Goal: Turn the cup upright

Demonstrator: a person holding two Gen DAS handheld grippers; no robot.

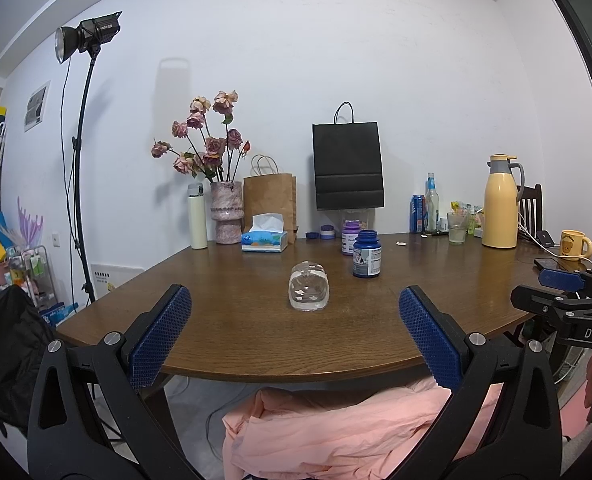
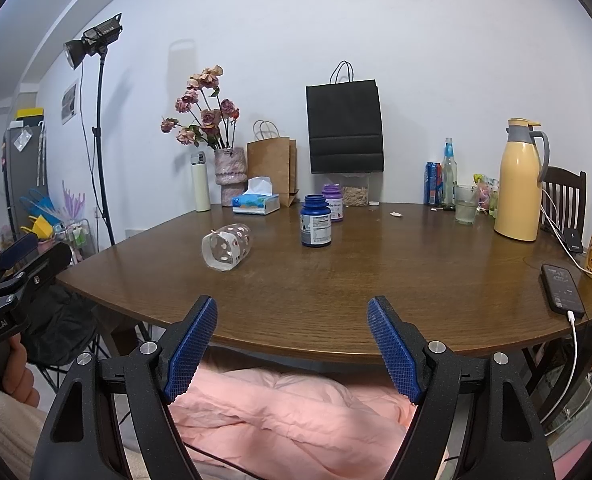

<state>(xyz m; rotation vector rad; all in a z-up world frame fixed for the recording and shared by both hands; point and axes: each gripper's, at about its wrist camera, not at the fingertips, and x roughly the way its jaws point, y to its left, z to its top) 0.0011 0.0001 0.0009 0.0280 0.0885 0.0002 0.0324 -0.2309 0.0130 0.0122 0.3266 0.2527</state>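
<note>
A clear glass cup (image 1: 309,286) with small pink prints lies on its side on the brown wooden table (image 1: 256,340). In the right wrist view the cup (image 2: 226,247) shows its open mouth toward the front left. My left gripper (image 1: 295,300) is open and empty, held at the table's near edge, straight in front of the cup. My right gripper (image 2: 292,312) is open and empty, at the near edge, to the right of the cup. Each gripper also shows at the edge of the other's view.
A blue bottle (image 2: 315,221) and a purple bottle (image 2: 333,202) stand just behind and right of the cup. A tissue box (image 2: 255,203), vase, bags, yellow jug (image 2: 518,184), glass, phone (image 2: 562,290) and mug line the back and right.
</note>
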